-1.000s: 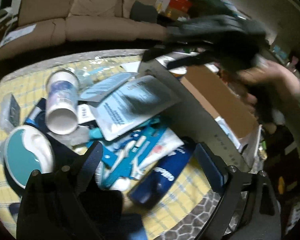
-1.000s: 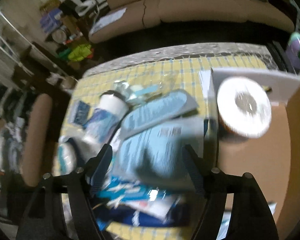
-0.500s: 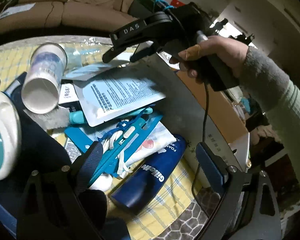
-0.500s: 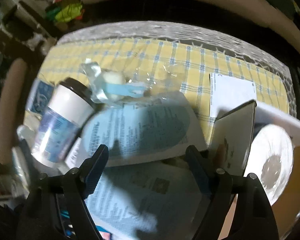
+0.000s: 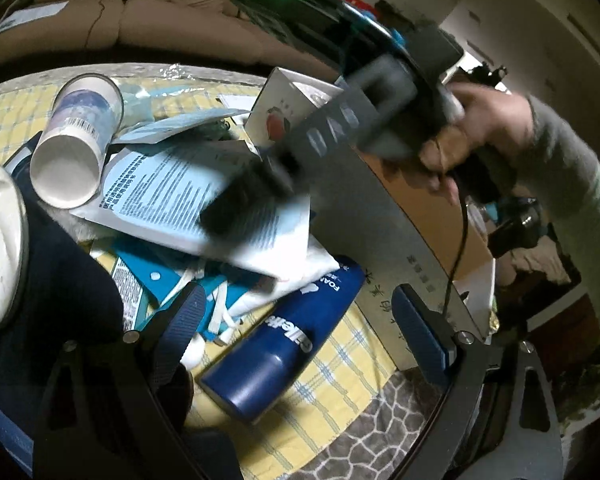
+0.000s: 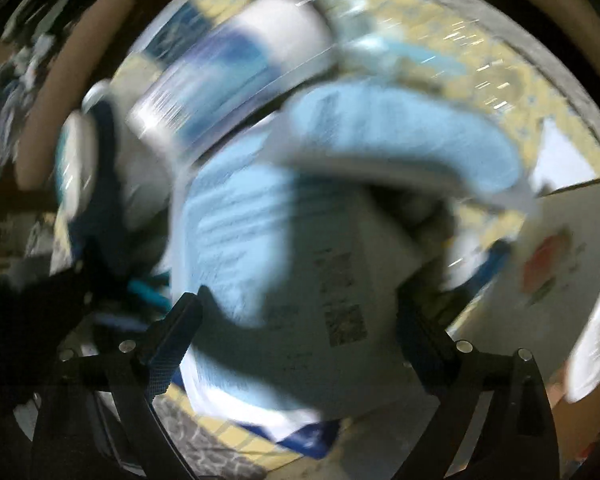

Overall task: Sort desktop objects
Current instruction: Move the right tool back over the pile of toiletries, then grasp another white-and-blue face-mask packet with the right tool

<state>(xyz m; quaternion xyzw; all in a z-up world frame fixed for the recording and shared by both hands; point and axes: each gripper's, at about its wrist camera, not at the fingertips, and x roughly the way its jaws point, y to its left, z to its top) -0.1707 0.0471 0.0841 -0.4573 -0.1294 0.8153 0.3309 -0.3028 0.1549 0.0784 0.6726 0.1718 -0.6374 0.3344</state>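
The right hand-held gripper (image 6: 298, 320) is being held released, its jaws just opening wide, directly over the light-blue printed sachet (image 6: 236, 216). The sachet is lying at the pile's centre, the white cup (image 5: 74, 140) at ten o'clock. The left hand-held gripper (image 5: 300, 320) is standing released above the blue foam can (image 5: 284, 332).

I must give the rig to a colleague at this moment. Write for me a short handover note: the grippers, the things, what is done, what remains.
Right gripper: open and empty; its jaws have just been opening, above the light-blue printed packet.
Left gripper: jaws apart, nothing between the pads, over the blue Gillette foam can.
Things: the paper cup lies on its side in the pile on the yellow checked cloth; the cardboard box stands to the right of the pile.
Done: cannot tell from these views.
Left: most of the pile is unsorted; the packet looks like the next pick.
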